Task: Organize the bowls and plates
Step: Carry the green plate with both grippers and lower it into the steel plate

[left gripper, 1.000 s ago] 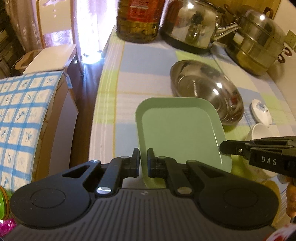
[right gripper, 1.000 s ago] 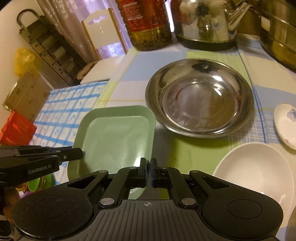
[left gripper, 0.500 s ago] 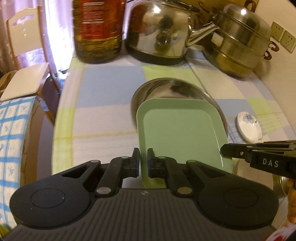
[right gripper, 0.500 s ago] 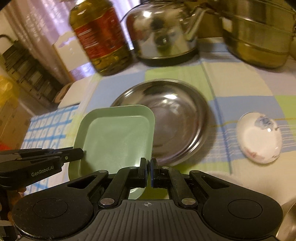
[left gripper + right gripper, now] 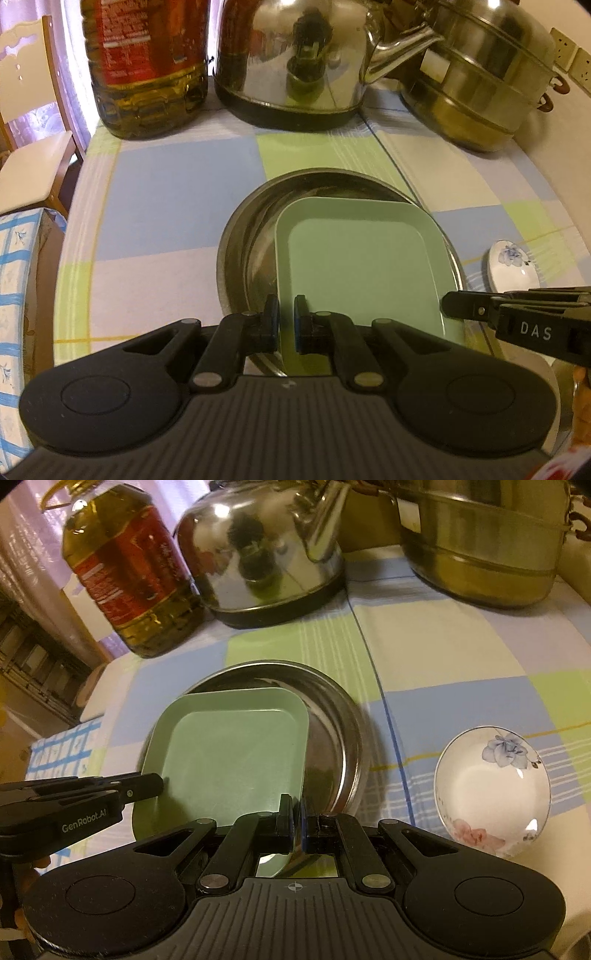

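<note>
Green plate held over steel bowl, pinched at near left rim by left gripper and at near right rim by right gripper. Fingers of both nearly pressed together, thin plate edge between them. Whether plate already rests in bowl: cannot tell; appears just above or touching. Small flowered dish apart on surface, to the right of bowl, not yet stacked. Oil bottle, kettle and steamer pot along the back, untouched. Judged: nesting of plate nearly done; release and dish left.
</note>
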A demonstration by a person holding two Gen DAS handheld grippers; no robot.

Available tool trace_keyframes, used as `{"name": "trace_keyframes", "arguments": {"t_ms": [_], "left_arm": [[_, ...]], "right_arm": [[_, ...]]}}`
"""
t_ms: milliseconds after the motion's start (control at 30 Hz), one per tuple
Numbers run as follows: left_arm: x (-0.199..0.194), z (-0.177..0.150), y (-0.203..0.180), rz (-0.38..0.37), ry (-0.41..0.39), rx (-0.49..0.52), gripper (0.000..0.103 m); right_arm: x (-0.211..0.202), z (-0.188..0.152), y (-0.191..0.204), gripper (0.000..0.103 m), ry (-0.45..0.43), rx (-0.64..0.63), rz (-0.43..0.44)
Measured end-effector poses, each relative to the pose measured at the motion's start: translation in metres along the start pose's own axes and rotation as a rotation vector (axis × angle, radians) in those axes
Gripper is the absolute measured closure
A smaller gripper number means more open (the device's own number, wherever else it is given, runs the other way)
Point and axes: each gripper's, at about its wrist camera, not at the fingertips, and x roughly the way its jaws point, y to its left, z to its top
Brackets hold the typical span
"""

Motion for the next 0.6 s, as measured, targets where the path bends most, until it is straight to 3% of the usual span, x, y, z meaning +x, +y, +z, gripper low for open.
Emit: {"name": "trace_keyframes", "arguments": {"t_ms": [600], "left_arm": [[0.025, 0.007, -0.002, 0.029, 0.017, 0.025, 0.093]], "right_arm": [[0.029, 0.008, -0.015, 0.099, 0.038, 0.044, -0.012]]}}
